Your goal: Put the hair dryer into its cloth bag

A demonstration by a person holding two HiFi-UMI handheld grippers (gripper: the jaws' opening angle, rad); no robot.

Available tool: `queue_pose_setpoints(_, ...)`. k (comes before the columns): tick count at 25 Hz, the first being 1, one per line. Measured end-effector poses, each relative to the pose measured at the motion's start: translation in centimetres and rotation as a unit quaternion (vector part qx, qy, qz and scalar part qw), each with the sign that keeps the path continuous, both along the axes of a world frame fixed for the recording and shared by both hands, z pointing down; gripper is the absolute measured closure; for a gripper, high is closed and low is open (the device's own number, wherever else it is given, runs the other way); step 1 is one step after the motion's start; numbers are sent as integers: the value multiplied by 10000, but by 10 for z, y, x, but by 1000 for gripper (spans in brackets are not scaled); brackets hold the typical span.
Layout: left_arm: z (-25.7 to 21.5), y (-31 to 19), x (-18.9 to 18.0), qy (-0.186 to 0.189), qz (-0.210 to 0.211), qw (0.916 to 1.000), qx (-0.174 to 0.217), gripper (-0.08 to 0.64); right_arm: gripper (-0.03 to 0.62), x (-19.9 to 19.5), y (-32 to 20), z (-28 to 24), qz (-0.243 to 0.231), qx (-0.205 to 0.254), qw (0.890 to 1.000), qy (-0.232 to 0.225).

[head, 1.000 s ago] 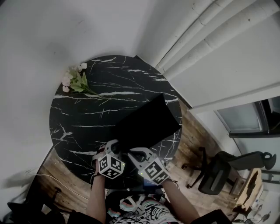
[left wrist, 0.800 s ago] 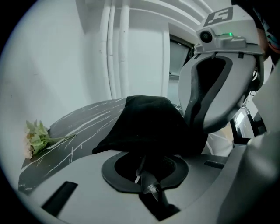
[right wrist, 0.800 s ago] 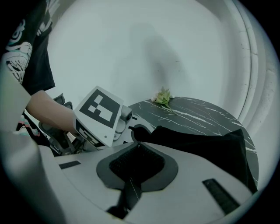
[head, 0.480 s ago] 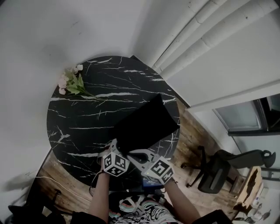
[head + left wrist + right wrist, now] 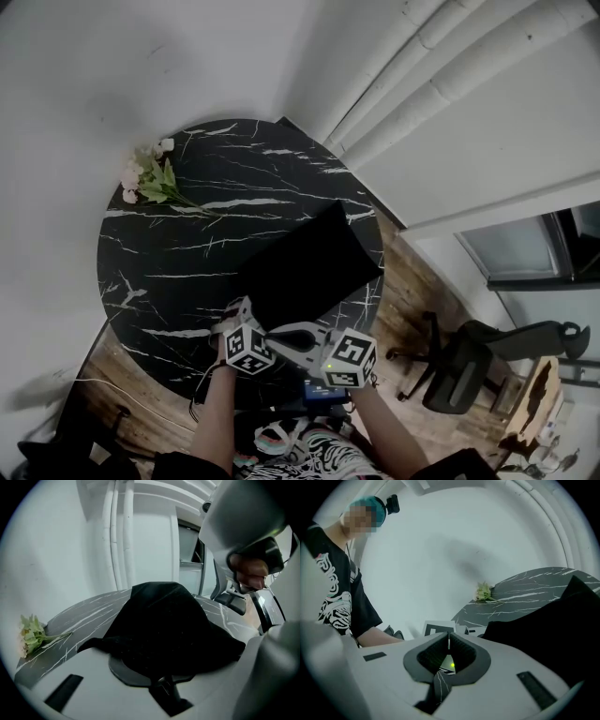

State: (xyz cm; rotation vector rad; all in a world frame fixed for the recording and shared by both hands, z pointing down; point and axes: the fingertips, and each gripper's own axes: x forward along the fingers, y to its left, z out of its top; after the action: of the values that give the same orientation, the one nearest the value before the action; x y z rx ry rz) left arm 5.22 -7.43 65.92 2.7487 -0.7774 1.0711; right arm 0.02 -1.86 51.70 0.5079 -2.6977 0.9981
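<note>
Right gripper (image 5: 447, 644) sits rolled and higher than before, jaws shut, empty. We see table (image 5: 169, 272), bag (image 5: 309, 267) near its front edge, left gripper (image 5: 161, 681) pinching bag's hem, likely to keep the mouth put. Dryer not visible; maybe already inside.

Round black white-veined marble table (image 5: 187, 253): left half and far side bare, passable. Flat black cloth bag (image 5: 309, 267) covers the near-right middle. Pale pink flower bunch (image 5: 145, 180) at far-left rim. White wall pipes (image 5: 450, 80) beyond far-right edge.
</note>
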Motion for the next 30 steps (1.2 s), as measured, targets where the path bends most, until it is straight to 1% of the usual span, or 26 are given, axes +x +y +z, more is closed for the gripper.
queue_pose_setpoints(3,3,4,-2,-68,37,9999,-109,499,568,4,-2,8,59,152,9992,362)
queue_pose_setpoints(4,3,5,-4,-92,19,9999,-127,477,568,6,-2,10,104,193,9987,456)
queue_pose_setpoints(5,2,5,-6,-112,-7,9998,-145,411,568,7,-3,12,165,225,9982,522)
queue_pose_setpoints(6,0,6,-9,-128,-36,9998,-157,359,568,9,-4,13,238,250,9978,572)
queue_pose_setpoints(8,-1,7,-16,-162,-80,9997,-155,303,567,12,-7,14,416,316,9964,669)
queue_pose_setpoints(10,-2,10,-28,-169,-144,9996,-154,270,568,15,-10,14,605,415,9943,776)
queue_pose_setpoints(15,-3,26,-67,-139,-530,9980,-323,259,568,26,-14,7,1104,671,9870,957)
queue_pose_setpoints(17,-6,35,-82,-110,-687,9969,-364,259,568,33,-13,3,1366,765,9819,1061)
queue_pose_setpoints(18,-10,39,-88,-57,-767,9964,-364,262,568,37,-13,2,1504,827,9782,1172)
queue_pose_setpoints(19,-15,42,-92,41,-848,9958,-352,290,568,41,-12,1,1630,910,9734,1327)
queue_pose_setpoints(20,-24,44,-95,200,-923,9950,-322,356,568,46,-11,0,1735,1019,9680,1500)
queue_pose_setpoints(22,-47,46,-96,702,-1045,9918,-211,529,568,53,-9,-5,1907,1270,9570,1782)
queue_pose_setpoints(24,-74,46,-94,1219,-1183,9854,-112,546,568,57,-6,-15,2088,1495,9480,1879)
queue_pose_setpoints(27,-110,48,-90,1803,-1331,9745,50,546,568,59,0,-33,2373,1730,9387,1805)
queue_pose_setpoints(29,-134,48,-90,2073,-1411,9676,292,546,568,58,4,-41,2443,1873,9346,1782)
queue_pose_setpoints(30,-144,47,-91,2134,-1489,9646,430,546,568,56,7,-44,2418,1948,9332,1811)
